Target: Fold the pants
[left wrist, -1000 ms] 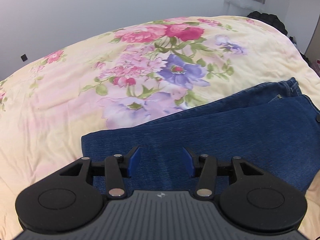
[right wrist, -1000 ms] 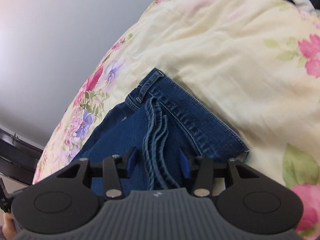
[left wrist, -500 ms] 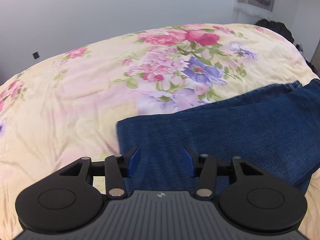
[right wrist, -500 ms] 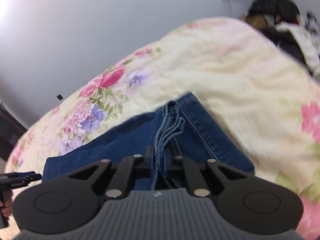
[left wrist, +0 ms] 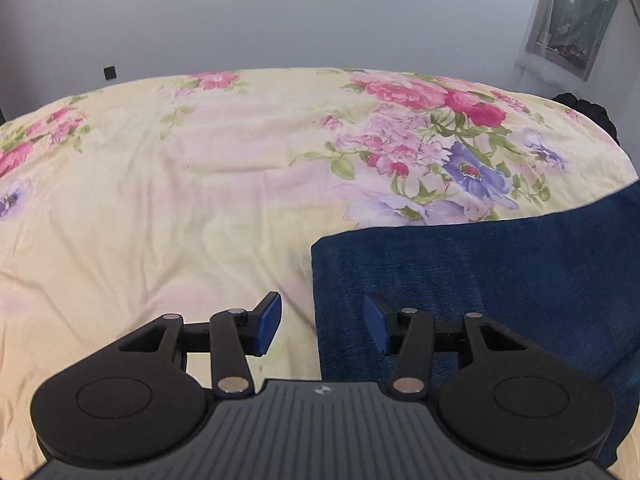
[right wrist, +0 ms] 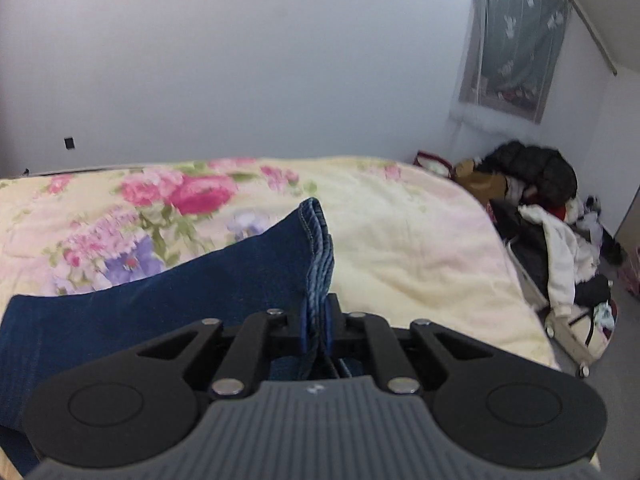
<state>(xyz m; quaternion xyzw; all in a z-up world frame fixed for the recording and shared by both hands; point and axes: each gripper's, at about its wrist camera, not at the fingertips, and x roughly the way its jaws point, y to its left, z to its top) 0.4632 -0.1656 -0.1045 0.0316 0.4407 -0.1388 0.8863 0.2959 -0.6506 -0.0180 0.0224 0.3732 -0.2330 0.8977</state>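
Jaws first: the right gripper [right wrist: 316,334] has gone from wide open a second ago to clamped on the stacked hem ends of the jeans [right wrist: 160,304], and it's already lifted them off the bed [right wrist: 420,248]. You can see the layered hems [right wrist: 320,248] sticking up out of the closed jaws in the right wrist view, with the denim sloping down to the left from there. So the grab is done, and my guess is the next bit is carrying that end over to make the fold.

Left gripper [left wrist: 322,322] hasn't changed its opening at all, jaws spread wide and holding nothing. What did change is where it sits: it was over the middle of the denim before, and now it's slid out to the folded left edge of the jeans [left wrist: 480,280], so one blue pad [left wrist: 267,322] hangs over the bedspread and the other over the fabric. Can't tell if either pad actually touches anything. Looks like it's lining up to pinch or pin that edge while the right side moves.

Jeans are otherwise lying flat on the floral bedspread [left wrist: 200,200]. Off past the bed corner there's a pile of clothes [right wrist: 552,232] on the floor, and a curtained window [right wrist: 516,36] on the back wall.
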